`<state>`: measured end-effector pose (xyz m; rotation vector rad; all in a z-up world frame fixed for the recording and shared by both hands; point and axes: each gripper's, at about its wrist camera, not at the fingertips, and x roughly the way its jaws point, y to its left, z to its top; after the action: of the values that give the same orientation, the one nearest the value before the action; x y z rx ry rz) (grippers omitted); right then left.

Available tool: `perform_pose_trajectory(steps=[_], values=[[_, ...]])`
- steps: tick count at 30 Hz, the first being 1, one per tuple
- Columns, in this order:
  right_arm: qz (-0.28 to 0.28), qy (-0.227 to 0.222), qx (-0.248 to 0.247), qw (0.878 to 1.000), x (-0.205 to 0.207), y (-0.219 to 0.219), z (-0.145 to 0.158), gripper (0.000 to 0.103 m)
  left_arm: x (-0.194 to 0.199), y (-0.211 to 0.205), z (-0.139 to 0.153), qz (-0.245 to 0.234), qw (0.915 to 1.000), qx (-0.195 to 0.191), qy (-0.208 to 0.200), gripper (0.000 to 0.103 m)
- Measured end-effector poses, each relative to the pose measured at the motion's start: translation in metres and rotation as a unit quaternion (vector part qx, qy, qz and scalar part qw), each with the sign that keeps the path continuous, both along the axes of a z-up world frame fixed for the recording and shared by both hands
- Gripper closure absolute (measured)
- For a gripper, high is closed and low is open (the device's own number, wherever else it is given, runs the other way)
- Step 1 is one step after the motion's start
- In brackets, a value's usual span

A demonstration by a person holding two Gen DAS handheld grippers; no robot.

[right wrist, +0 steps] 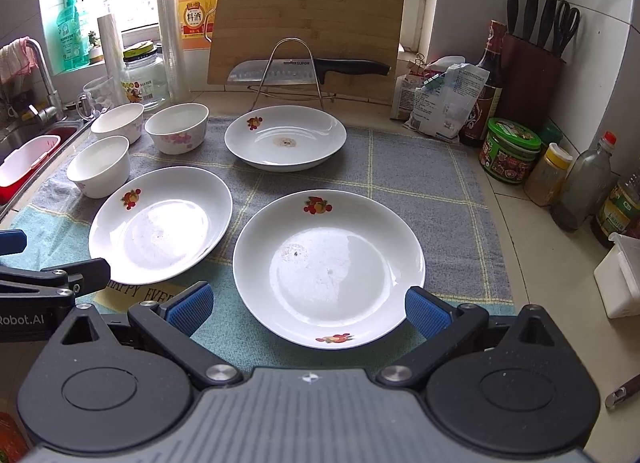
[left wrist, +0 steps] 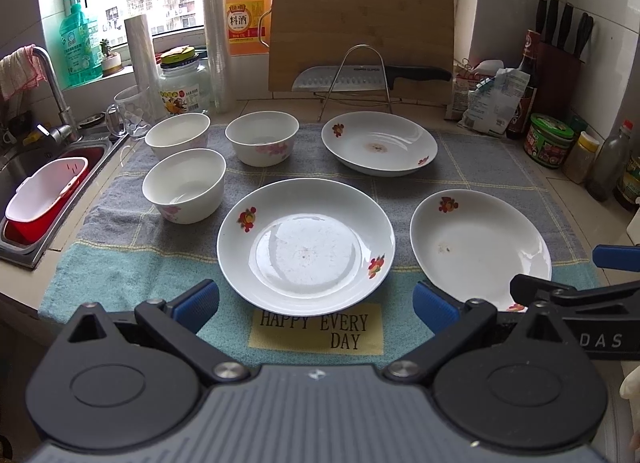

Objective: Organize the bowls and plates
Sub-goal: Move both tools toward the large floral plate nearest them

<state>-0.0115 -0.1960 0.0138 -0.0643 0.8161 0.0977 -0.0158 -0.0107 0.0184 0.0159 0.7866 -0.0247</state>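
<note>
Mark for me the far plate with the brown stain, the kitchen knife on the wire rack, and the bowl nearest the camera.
Far plate (right wrist: 285,139): right wrist view, on its stained centre.
Kitchen knife (right wrist: 256,73): right wrist view, on the blade.
Nearest bowl (left wrist: 185,185): left wrist view, on its inside wall.

Left gripper is showing black linkage arms, blue ribbed pads, silver screws, grey ribbed housing. Right gripper is looking identical; white lettering is showing on each side.
</note>
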Motion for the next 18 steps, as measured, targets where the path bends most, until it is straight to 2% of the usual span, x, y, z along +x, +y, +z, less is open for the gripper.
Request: perform_pose_trajectory(steps=[8,12,18], values=[[0.032,-0.016,-0.008,0.999,-0.003,-0.017,-0.018,0.000,-0.003,-0.001,-0.002,-0.017,0.9995,-0.021,-0.019,0.001],[0.044,-0.021,-0.009,0.999,-0.004,-0.028,-0.030,0.000,-0.003,-0.005,-0.007,-0.028,0.9994,-0.014,-0.017,0.001],[0.053,-0.002,-0.013,0.998,-0.002,-0.041,-0.064,0.000,-0.005,-0.011,-0.017,-0.036,0.9992,-0.016,-0.004,0.001]])
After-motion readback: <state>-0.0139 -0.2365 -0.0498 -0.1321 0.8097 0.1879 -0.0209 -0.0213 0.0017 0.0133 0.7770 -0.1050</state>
